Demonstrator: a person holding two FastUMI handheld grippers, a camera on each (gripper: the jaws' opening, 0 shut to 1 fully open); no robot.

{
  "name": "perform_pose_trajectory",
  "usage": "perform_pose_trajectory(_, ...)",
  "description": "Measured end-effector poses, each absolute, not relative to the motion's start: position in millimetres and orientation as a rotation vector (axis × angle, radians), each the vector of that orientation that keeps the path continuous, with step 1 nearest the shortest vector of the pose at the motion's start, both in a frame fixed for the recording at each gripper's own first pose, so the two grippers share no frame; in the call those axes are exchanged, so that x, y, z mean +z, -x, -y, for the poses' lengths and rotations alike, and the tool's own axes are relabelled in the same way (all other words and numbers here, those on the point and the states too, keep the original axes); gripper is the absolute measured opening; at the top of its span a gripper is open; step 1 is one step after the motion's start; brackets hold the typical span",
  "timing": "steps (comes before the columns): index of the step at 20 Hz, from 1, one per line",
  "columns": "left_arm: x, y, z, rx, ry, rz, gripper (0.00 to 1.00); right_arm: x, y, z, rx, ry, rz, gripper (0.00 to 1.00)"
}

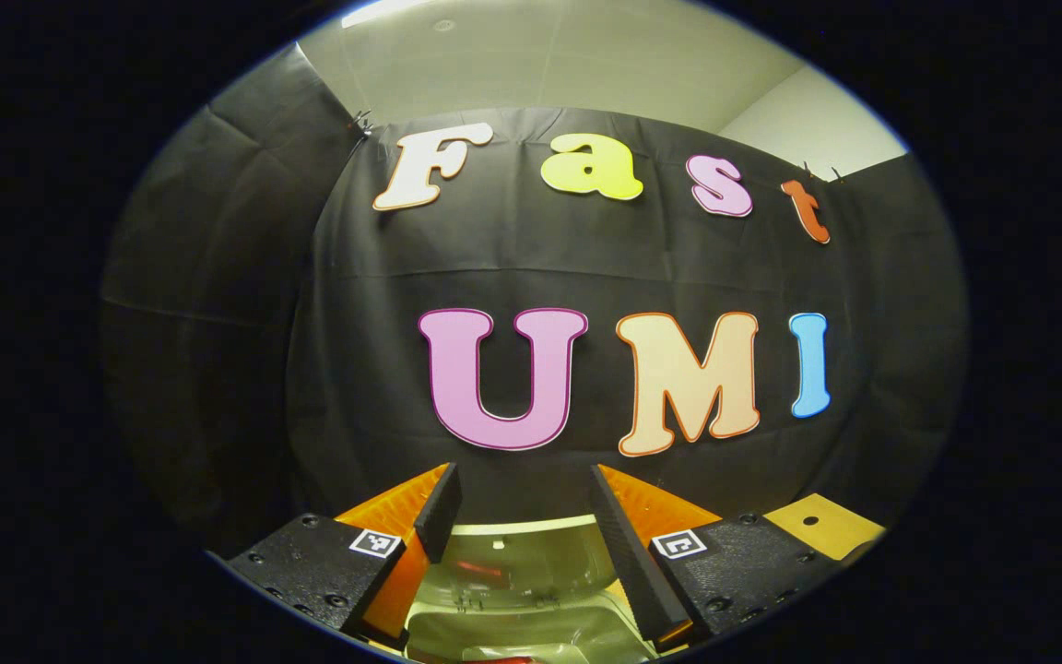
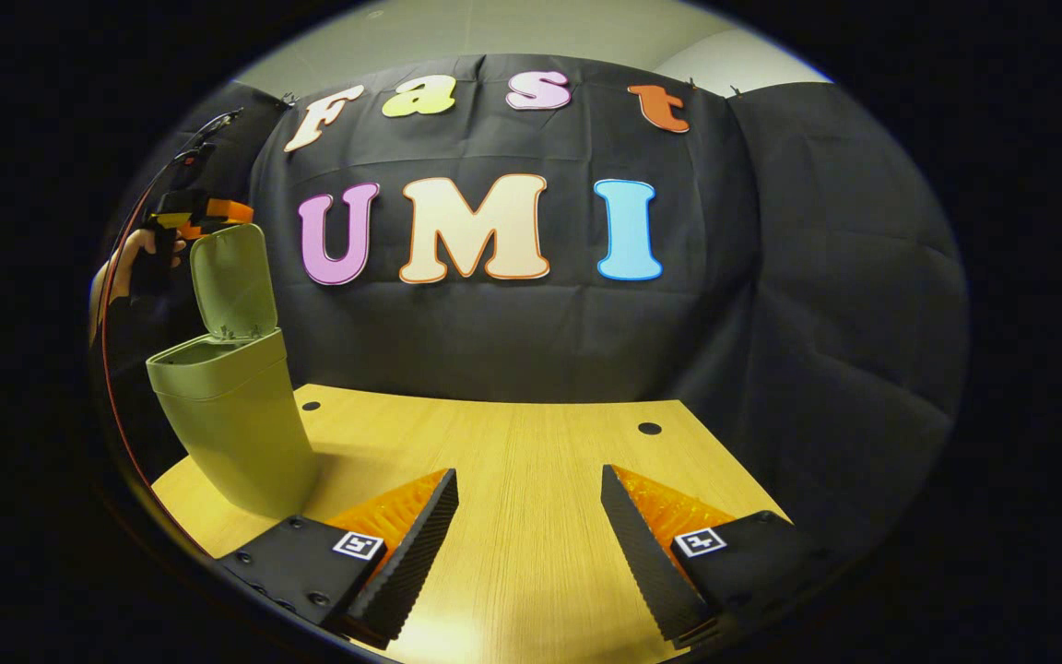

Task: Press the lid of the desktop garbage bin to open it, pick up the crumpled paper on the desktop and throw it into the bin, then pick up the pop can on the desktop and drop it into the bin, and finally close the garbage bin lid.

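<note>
At the table's left edge stands the bin, a smooth olive plastic tub tapering toward its base, its rounded lid tipped upright on the rear hinge. The left gripper, in a hand, hovers by the lid's top, jaws spread apart. Farther right, the right gripper hangs over pale wood grain, fingers wide and holding nothing.

From the left gripper view, the bin's open mouth lies right below.
</note>
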State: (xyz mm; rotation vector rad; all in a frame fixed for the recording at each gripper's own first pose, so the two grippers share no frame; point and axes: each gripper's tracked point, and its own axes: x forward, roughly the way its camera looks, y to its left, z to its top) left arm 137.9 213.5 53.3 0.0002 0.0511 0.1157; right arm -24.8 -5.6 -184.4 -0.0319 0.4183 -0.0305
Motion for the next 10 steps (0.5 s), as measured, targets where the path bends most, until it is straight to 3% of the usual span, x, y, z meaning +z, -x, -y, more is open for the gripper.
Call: perform_pose_trajectory(10,-33.8,-47.9,-210.5,0.218,0.107,-0.196,0.83,-192.2,-4.1,-27.3,0.157,0.042,-0.428,0.98)
